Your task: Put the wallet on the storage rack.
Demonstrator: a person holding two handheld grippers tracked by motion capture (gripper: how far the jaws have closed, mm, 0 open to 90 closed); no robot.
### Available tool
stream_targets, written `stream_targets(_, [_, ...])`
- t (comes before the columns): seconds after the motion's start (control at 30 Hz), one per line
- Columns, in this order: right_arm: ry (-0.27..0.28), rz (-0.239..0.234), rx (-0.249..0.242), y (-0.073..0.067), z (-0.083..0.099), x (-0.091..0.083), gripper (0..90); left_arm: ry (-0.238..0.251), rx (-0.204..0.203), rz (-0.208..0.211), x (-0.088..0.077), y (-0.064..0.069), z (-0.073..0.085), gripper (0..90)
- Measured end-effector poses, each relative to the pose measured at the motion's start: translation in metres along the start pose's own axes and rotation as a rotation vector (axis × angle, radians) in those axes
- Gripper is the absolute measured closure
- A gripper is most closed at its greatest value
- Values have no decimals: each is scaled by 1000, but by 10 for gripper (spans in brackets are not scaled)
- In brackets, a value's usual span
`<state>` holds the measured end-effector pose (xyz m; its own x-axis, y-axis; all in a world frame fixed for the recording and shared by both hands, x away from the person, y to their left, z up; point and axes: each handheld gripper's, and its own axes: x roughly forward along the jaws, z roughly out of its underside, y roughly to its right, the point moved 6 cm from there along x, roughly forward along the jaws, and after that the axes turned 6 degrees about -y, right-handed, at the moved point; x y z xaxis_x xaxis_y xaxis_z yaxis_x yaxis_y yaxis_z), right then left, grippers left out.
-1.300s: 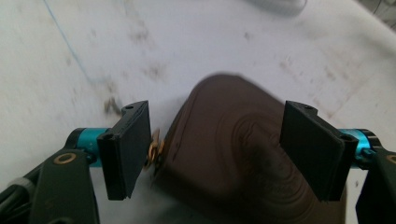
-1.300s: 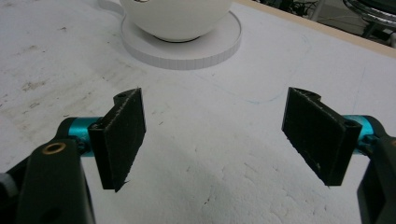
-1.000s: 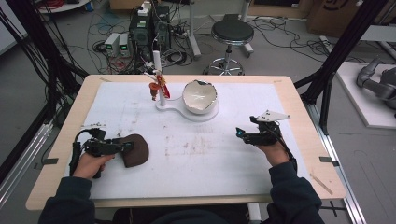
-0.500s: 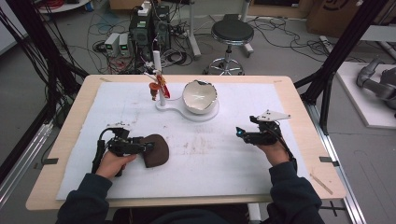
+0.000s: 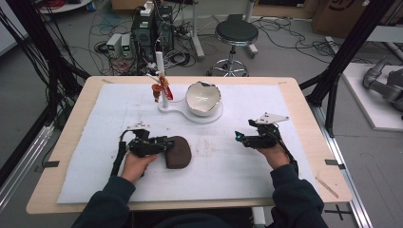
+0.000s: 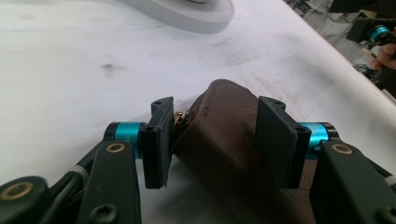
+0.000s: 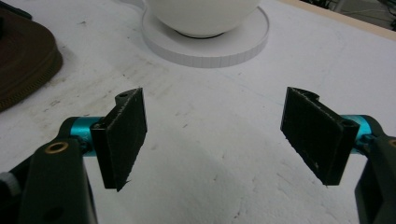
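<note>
A dark brown zippered pouch lies on the white mat, left of centre. My left gripper comes at it from the left. Its jaws have just been closing and now press on both sides of the pouch, which buckles up between the pads. My right gripper rests at the right of the mat, pointing left. It is open with nothing between its fingers. In the right gripper view the pouch's edge shows at the far left.
A white bowl sits on a white stand base at the back centre, beside a white post with a red-and-orange item. The bowl and base lie ahead of the right gripper. The wooden table edge frames the mat.
The left hand and gripper have slid to the right across the mat, and the pouch has moved right with them. The right gripper has stayed where it was.
</note>
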<state>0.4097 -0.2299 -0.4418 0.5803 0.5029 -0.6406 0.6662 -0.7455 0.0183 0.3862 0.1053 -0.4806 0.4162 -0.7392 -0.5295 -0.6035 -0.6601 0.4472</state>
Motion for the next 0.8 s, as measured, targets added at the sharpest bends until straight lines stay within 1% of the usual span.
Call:
stream_targets(0.1, [-2, -12, -3, -3, -1, 2, 229, 1, 9, 13, 6, 5, -2, 482])
stream_targets(0.23, [-5, -25, 5, -5, -1, 5, 229, 3, 8, 21, 7, 5, -3, 483])
stream_targets(0.3, [1, -47, 15, -7, -2, 7, 229, 6, 22, 23, 8, 5, -5, 484])
stream_targets(0.37, [14, -84, 28, -11, -5, 9, 229, 11, 54, 21, 8, 7, -8, 487])
stream_targets(0.43, [16, -115, 21, -18, -8, 14, 229, 29, 92, 28, 9, 11, -12, 504])
stream_targets(0.5, [9, -145, 4, -24, -9, 19, 228, 23, 133, 28, 10, 15, -15, 508])
stream_targets(0.67, [-13, -211, -18, -39, -12, 31, 228, 18, 212, 45, 16, 28, -25, 521])
stream_targets(0.7, [-13, -226, -28, -42, -13, 34, 228, 16, 224, 50, 17, 30, -27, 530])
stream_targets(0.8, [-12, -258, -32, -48, -16, 38, 229, 17, 237, 64, 22, 36, -31, 548])
